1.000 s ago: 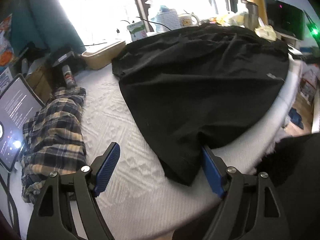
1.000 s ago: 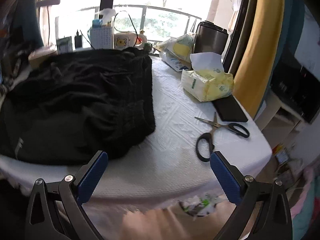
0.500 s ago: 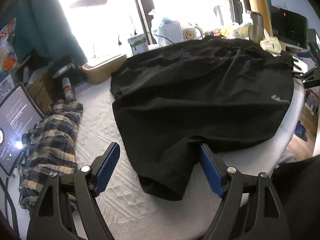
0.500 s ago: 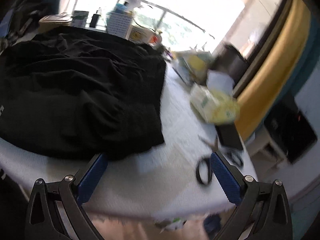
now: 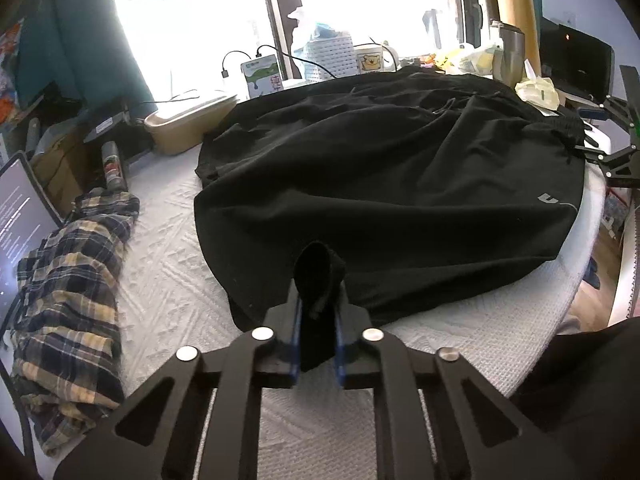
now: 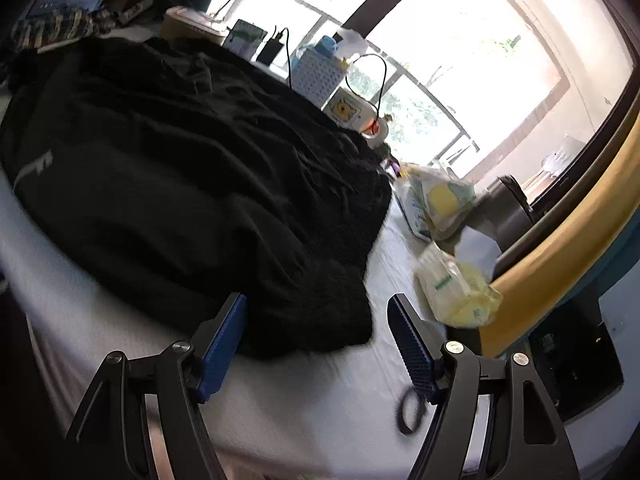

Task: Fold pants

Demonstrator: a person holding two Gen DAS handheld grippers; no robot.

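A second ago the left gripper (image 5: 317,320) stood wide; now it pinches a fold at the near hem of the black pants (image 5: 392,184) (spread across the white quilted table (image 5: 168,280)). The right gripper (image 6: 316,344) has rolled, jaws closing around the waistband corner, not yet pressing. Plaid cloth (image 5: 72,304) lies left, by bright windows

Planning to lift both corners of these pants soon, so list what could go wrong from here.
1. The left tongs pinch only a small bunched tab of the black pants; it could slip out under the garment's weight.
2. The right tongs are closing around the pants' corner but do not yet press it, so lifting now may raise one side only.
3. The scissors lie close by the right tongs and could get dragged or knocked.
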